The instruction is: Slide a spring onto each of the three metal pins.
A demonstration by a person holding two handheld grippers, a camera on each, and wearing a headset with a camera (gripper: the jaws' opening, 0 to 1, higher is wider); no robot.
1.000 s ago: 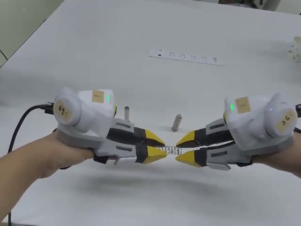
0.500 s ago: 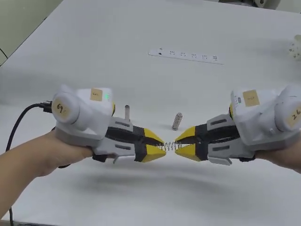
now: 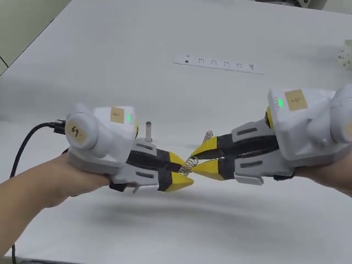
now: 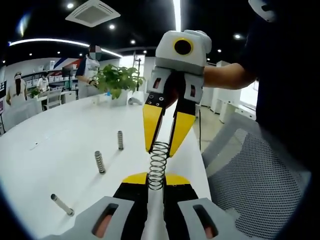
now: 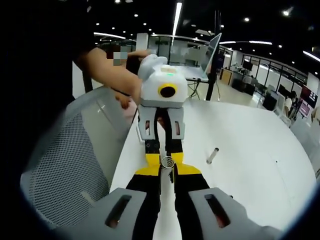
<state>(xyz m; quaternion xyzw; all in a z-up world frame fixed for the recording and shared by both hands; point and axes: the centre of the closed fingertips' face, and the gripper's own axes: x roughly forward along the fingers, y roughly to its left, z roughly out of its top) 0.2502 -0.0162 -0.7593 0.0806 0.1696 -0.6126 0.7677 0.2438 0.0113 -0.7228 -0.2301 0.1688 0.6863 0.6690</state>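
Between the two grippers, low over the near side of the table (image 3: pixel 165 33), the spring (image 4: pixel 159 162) is pinched at both ends. The left gripper (image 3: pixel 186 173) is clamped on one end, and the right gripper (image 3: pixel 199 160) has its jaws closed across the other. That double grip is the danger, I'd say: push the tips closer and the coil bows and pops out. Let go unevenly and it flicks away, maybe off the near edge. Just beyond the left gripper the bare pin (image 3: pixel 148 131) stands upright, and a clumsy swing could knock it over. To its right, the first loaded pin (image 4: pixel 100 161) and the second loaded pin (image 4: pixel 120 140) carry their springs, so a stray jaw could disturb them too.
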